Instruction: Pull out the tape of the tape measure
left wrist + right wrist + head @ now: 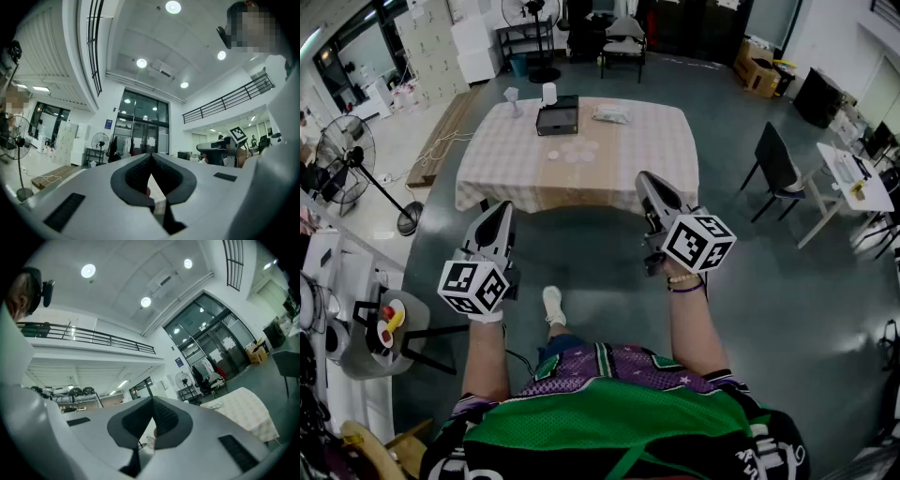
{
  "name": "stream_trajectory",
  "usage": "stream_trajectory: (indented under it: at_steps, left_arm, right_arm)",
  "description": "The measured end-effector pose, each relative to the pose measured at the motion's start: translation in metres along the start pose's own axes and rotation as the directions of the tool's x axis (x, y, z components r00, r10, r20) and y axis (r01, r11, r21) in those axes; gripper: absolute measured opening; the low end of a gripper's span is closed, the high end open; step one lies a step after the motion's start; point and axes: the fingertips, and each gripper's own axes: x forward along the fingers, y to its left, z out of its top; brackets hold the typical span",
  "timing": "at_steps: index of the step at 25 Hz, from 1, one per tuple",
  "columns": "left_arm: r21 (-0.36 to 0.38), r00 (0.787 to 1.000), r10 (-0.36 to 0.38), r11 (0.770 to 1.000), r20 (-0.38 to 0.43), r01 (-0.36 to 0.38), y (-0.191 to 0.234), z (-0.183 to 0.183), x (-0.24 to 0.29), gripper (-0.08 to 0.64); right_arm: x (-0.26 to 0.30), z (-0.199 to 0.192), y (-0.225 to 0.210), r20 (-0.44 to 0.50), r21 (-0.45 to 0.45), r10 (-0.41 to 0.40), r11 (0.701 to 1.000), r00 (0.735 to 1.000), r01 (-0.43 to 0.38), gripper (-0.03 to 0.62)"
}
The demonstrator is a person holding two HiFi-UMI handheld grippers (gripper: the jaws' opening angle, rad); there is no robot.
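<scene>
Plainly, both pairs of jaws are pressed together with nothing between them: the left gripper (151,158) shows its dark pads (137,174) meeting at the tips, and so does the right gripper (153,402). Each is held out ahead of the person on a bent arm, roughly level, the right tipped slightly upward, well short of the table (661,141). The tape measure cannot be made out among the small things there.

No legible txt. Left cube (474,286) & right cube (698,242): b/w square marker patterns only, no letters. Blue sign (108,123) by glass doors (140,133): too small to read.
</scene>
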Motion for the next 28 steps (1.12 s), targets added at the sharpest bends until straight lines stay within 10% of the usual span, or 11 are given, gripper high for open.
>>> stream_trajectory:
  at_steps: [16,28]
  left_arm:
    - [-0.006,0.997,0.079,0.997,0.007,-0.079,0.014,0.003,0.0,0.023]
    - [-0.028,0.996,0.084,0.996,0.005,-0.084,0.012,0.007,-0.002,0.021]
  right_arm:
    - [0.001,-0.001,-0.024,-0.027,-0.222,-0.143,0.966,0.989,0.134,-0.002]
    - [0.002,-0.006,-0.014,-0.036,-0.309,-0.103,0.947,0.994,0.087,0.005]
